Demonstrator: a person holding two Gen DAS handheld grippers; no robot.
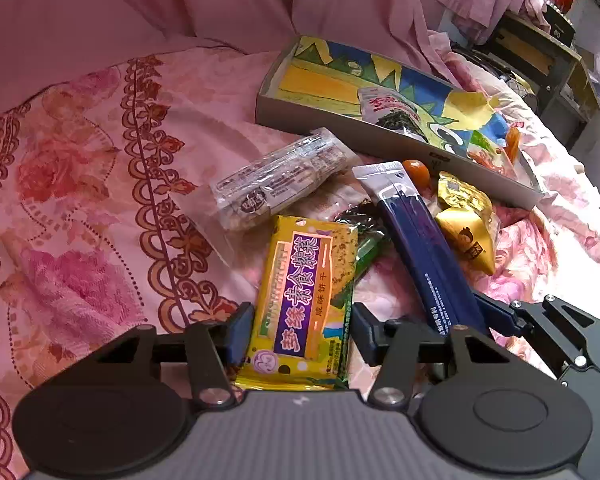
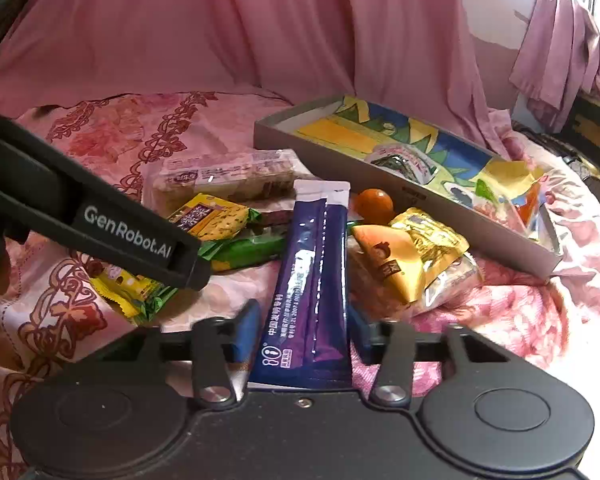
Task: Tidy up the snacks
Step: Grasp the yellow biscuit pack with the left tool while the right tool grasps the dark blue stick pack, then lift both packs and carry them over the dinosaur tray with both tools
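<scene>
A yellow cracker packet [image 1: 300,300] lies on the pink floral bedspread, and my left gripper [image 1: 302,320] is shut on its near end, one blue pad against each long edge. In the right wrist view, the left gripper's black finger [image 2: 140,240] crosses this packet [image 2: 208,222]. A long blue sachet [image 2: 308,280] sits between the pads of my right gripper [image 2: 304,328], which press on its sides. From the left wrist view the right gripper's finger [image 1: 500,312] shows at the sachet's [image 1: 428,248] near end. A grey tray [image 1: 380,140] with a colourful lining lies beyond, holding a seaweed packet [image 1: 392,110].
Loose on the bedspread between the grippers and the tray are a clear packet of nut bars [image 1: 280,180], a green packet [image 2: 244,250], a small orange ball [image 2: 374,204] and gold packets [image 2: 404,264]. A pink curtain [image 2: 260,20] hangs behind. Dark shelving [image 1: 548,64] stands at the far right.
</scene>
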